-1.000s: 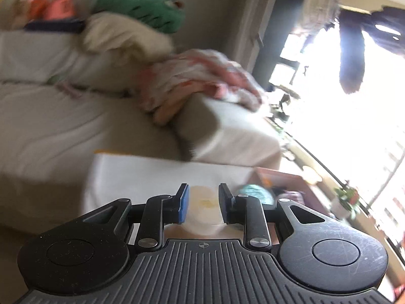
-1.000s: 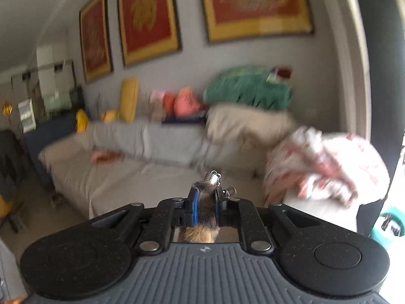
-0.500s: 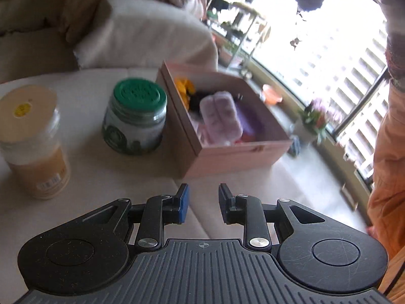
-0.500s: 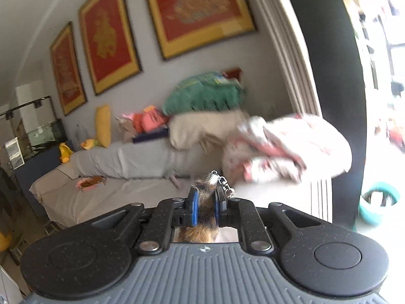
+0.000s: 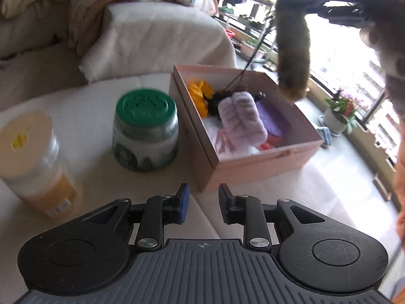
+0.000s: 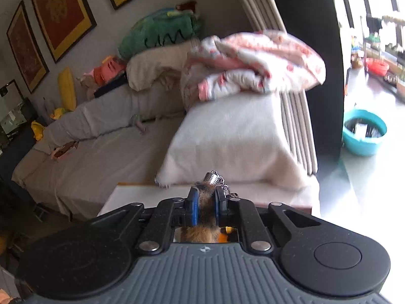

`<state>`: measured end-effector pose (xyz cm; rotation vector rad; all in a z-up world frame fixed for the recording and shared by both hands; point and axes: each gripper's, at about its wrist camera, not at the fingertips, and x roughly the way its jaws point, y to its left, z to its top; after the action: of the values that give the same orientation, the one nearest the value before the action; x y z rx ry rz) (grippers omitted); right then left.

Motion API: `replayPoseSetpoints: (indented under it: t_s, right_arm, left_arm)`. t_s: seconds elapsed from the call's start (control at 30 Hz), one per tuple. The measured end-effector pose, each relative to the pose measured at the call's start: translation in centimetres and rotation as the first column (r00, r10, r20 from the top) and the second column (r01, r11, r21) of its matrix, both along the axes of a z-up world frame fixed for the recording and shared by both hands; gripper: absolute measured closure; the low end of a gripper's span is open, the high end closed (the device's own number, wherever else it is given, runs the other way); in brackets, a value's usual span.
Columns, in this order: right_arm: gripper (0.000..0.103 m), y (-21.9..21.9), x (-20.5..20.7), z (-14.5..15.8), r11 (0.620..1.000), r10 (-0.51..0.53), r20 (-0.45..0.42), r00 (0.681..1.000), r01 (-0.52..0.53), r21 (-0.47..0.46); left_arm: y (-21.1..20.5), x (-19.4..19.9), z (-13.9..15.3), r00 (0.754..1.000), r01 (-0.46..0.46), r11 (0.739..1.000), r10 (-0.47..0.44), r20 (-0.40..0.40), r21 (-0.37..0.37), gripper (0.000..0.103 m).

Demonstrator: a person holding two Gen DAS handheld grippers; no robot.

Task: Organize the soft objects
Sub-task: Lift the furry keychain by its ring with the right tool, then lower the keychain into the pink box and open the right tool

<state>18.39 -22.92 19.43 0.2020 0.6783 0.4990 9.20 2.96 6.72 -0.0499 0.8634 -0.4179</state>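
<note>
Swinging closer now, the furry tail hangs above the pink box's far corner, pinched tight in the right gripper. Left gripper hovers with fingers apart, holding nothing. Two jars on the white tabletop: one green-lidded jar, one cream-lidded jar. Sofa behind, three framed pictures above. Free tabletop lies in front of the box.
</note>
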Motion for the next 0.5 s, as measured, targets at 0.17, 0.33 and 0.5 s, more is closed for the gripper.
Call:
replayPoseSetpoints:
  t_s: [0.17,0.33,0.5]
  right_arm:
    - [0.091,1.4,-2.2,3.7,0.999,-0.030,0.128,0.991,0.034,-0.030]
    - [0.091,2.9,-2.8,6.3,0.997,-0.045,0.193,0.980,0.055,-0.050]
    - [0.091,4.2,-2.1,5.5,0.999,-0.037,0.146,0.989,0.041,-0.026]
  left_arm:
    - [-0.9,-0.4,1.8,0.996,0.031,0.999,-0.033,0.080,0.028,0.075]
    - [-0.8,-1.4,2.3,0.992,0.059,0.998,-0.059,0.110,0.006,0.075]
    - [0.1,-3.0,2.6,0.991,0.054,0.999,-0.053,0.125,-0.006,0.075]
